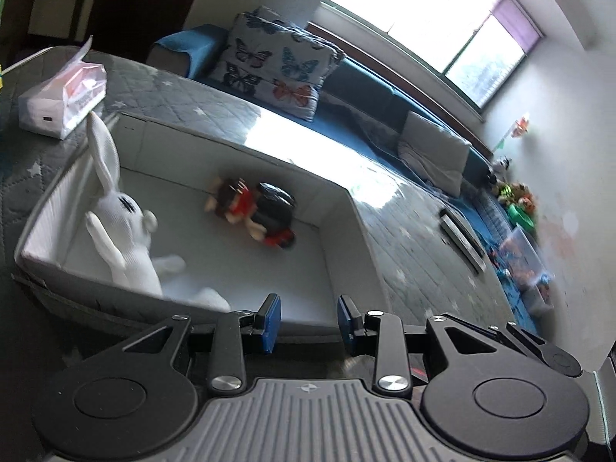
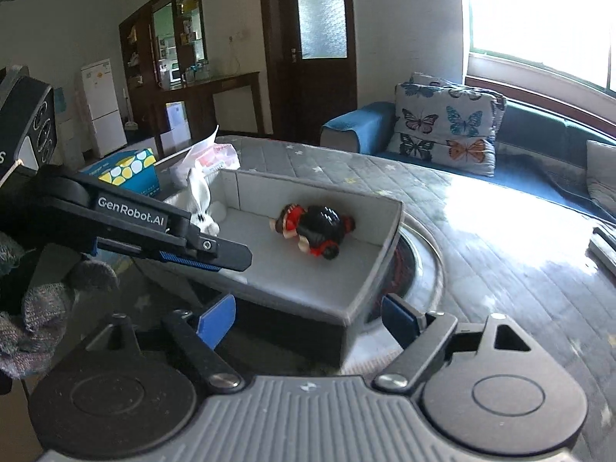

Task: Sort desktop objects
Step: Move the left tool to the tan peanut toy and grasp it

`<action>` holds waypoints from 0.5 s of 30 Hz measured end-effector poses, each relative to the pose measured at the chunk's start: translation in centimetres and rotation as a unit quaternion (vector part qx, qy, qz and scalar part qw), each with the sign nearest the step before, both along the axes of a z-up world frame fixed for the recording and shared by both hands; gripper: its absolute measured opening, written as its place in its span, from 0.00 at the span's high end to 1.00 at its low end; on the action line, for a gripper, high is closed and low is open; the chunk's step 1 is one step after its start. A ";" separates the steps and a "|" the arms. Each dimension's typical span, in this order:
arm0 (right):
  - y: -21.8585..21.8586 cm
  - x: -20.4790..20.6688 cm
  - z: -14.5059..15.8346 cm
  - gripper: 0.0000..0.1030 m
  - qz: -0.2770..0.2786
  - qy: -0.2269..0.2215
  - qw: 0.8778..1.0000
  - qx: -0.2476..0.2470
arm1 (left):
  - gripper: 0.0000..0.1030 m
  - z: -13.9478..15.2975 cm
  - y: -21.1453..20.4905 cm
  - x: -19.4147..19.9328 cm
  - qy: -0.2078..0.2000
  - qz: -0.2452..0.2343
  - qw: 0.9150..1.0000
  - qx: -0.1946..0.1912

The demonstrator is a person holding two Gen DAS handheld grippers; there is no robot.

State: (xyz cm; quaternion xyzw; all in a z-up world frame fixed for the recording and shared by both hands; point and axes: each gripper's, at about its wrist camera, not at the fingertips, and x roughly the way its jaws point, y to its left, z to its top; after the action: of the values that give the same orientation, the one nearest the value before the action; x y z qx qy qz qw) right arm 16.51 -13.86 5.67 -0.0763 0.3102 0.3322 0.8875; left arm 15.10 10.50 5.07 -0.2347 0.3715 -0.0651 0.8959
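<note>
Bin [image 1: 338,208], grey fabric, sits on the quilted table [image 1: 215,100] w/ white rabbit [image 1: 123,223] at one end and a red-black doll [image 1: 254,208], blurry so I can't ID it better, mid-floor. My left gripper [image 1: 308,321] hovers at the near rim, fingers apart, empty. Right gripper [image 2: 308,321] spread wide, also empty, just outside the bin.

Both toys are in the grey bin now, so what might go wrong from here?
1. The white rabbit leans on the bin wall, its ear above the rim; the left gripper, open close by, might snag it.
2. The bin's near corner sits between the right gripper's open fingers; moving forward may shove the bin, shifting the red-and-black doll.
</note>
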 end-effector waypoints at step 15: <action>-6.3 -5.6 -2.6 0.12 -0.053 0.004 0.998 -0.015 | 0.67 -2.3 -6.7 -3.1 0.020 -0.077 0.997 0.014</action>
State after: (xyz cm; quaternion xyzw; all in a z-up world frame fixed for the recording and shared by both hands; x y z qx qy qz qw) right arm 10.94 -20.19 3.06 -0.0717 0.3221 0.2803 0.9014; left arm 11.97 3.82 2.75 -0.1940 0.4072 -0.1237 0.8839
